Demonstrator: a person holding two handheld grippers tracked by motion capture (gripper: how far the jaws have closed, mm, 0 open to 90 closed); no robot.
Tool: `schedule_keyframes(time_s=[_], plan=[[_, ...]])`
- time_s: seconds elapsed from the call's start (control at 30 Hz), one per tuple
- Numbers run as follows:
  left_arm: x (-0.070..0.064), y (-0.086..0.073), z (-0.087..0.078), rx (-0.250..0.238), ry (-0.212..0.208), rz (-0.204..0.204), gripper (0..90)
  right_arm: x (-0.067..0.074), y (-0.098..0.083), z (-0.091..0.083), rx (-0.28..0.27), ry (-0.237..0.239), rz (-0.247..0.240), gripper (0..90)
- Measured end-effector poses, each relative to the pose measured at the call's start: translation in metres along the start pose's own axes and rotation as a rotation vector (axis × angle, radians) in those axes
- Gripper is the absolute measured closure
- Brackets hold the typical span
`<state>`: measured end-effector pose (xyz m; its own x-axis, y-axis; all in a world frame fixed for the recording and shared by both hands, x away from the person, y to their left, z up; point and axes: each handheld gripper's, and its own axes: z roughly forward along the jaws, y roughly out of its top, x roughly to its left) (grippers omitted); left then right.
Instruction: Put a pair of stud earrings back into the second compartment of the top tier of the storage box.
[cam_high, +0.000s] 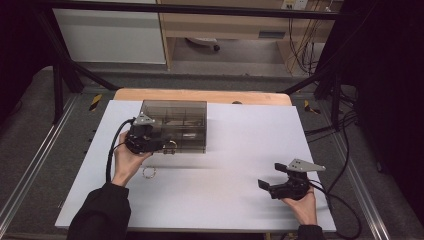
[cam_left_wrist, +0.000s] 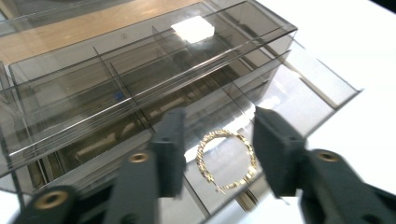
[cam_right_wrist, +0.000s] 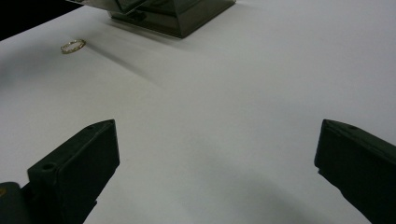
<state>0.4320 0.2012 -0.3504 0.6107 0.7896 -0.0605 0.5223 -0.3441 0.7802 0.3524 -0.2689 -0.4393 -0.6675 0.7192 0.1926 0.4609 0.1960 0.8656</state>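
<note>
1. Smoked clear plastic made up the organizer box (cam_high: 175, 125), which stood on the white table (cam_high: 240, 200) toward its far left part, with a shallow drawer pulled out at its near side.
2. A gold chain bracelet (cam_left_wrist: 227, 161) lay flat in that open drawer, in a compartment at the box's front edge, so one piece looked already put away.
3. A second gold bracelet (cam_high: 149, 172) lay on the table just in front of the box, near the person's left wrist; by my reading it was what remained to be stored, and the drawer was not yet pushed in.
4. The left claw (cam_left_wrist: 217, 149) hung over the drawer at the box's near-left corner with its jaws parted, one on each side of the bracelet in the drawer, and neither pad touched it; I judged that it had let the piece go.
5. The left hand (cam_high: 127, 160) reached forward from the table's near edge, with the claw pointed at the box and tipped down into the drawer.
6. The right claw (cam_high: 272, 176) sat low over bare table, well to the right of the box, with its jaws spread wide and nothing between them.
7. The right hand (cam_high: 302, 202) rested near the table's near edge, aimed left toward the box, apparently waiting.
</note>
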Motion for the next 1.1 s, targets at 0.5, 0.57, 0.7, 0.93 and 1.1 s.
schedule_keyframes(time_s=[0.5,0.57,0.7,0.93,1.1], plan=[[-0.001,-0.020,-0.032,-0.031,0.022,0.045,16.8,0.000,0.000,0.000,-0.002,0.000,0.001,0.6],[-0.001,-0.025,-0.038,-0.035,0.022,0.044,14.8,0.000,0.000,0.000,0.002,0.000,0.001,0.5],[-0.003,-0.030,-0.043,-0.030,0.027,0.055,10.7,0.000,0.000,0.000,0.003,0.000,0.001,0.5],[-0.004,-0.045,-0.053,-0.025,0.029,0.045,7.1,0.000,0.000,0.000,0.002,0.001,0.001,0.5],[-0.004,-0.057,-0.053,-0.014,0.026,0.037,5.4,0.001,0.000,0.000,0.003,0.001,0.002,0.5]])
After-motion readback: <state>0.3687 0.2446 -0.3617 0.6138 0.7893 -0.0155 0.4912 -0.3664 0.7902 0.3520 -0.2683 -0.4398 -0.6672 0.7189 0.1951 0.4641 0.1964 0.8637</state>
